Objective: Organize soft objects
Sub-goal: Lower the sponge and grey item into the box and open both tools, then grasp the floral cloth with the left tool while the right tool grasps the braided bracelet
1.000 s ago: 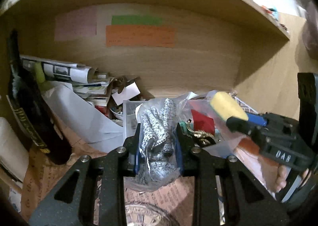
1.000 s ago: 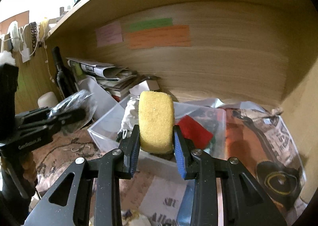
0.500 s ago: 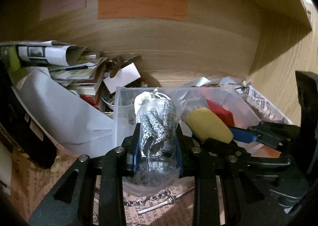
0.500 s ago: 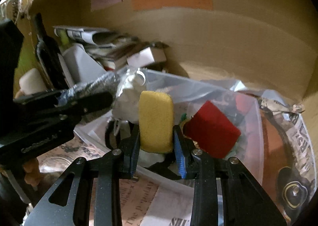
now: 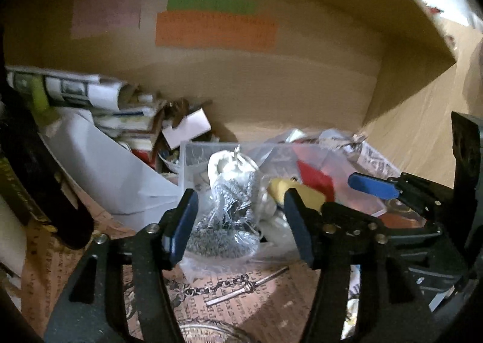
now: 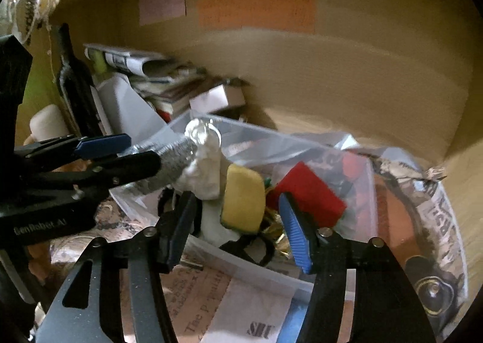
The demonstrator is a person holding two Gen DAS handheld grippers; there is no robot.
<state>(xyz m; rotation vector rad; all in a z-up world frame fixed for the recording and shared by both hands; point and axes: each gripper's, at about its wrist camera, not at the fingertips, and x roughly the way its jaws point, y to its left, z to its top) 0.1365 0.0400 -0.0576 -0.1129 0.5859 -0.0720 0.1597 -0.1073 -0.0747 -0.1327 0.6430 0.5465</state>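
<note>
A clear plastic bin (image 5: 196, 158) (image 6: 320, 149) stands on the shelf. My left gripper (image 5: 241, 225) is open at the bin's near edge, with a clear bag of grey knit gloves (image 5: 226, 216) lying loose between its fingers. My right gripper (image 6: 238, 228) is open over the bin. The yellow sponge (image 6: 243, 199) lies in the bin between its fingers, beside a red sponge (image 6: 311, 192) and a white soft lump (image 6: 205, 174). In the left wrist view the yellow sponge (image 5: 302, 193) shows partly behind a finger. In the right wrist view the glove bag (image 6: 172, 158) lies against the left gripper.
A dark bottle (image 6: 75, 83) stands at the left. Rolled newspapers and books (image 5: 99, 101) are piled behind a white sheet (image 5: 114, 174). Coloured notes (image 5: 215, 29) are stuck on the wooden back wall. Printed paper (image 5: 238, 291) lines the shelf floor. A crumpled bag (image 6: 422, 222) lies at the right.
Both grippers have opened. The glove bag and the yellow sponge are let go and now rest at and in the clear bin.
</note>
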